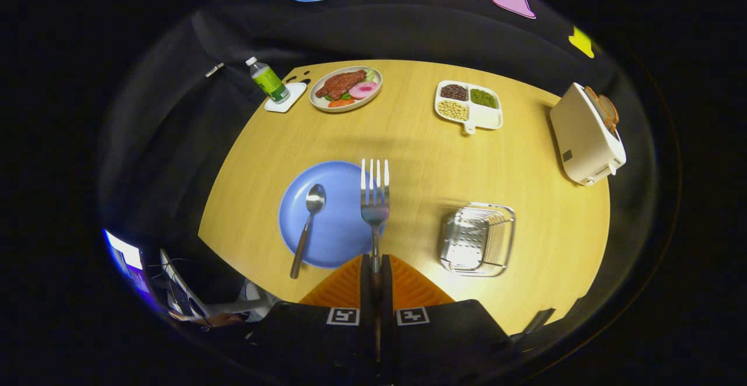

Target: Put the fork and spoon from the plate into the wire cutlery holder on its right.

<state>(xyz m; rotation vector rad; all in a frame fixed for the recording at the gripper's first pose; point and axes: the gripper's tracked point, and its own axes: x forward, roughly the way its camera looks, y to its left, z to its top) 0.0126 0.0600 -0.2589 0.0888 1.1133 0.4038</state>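
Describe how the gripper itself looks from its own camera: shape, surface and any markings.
The gripper has a broad black body at its base, bearing two square black-and-white markers side by side. From the body two wedge-shaped fingers narrow toward their tips, and their outer faces are ridged with fine parallel grooves. I see no cables on it.

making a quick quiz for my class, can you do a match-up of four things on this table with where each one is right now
Things:
1. silver metal fork
2. silver metal spoon
3. wire cutlery holder
4. white toaster

Places:
A. lying on the round blue plate
B. far right of the wooden table
C. clamped by its handle in the gripper
D. on the table right of the plate, nothing in it

Pairs: 1-C, 2-A, 3-D, 4-B
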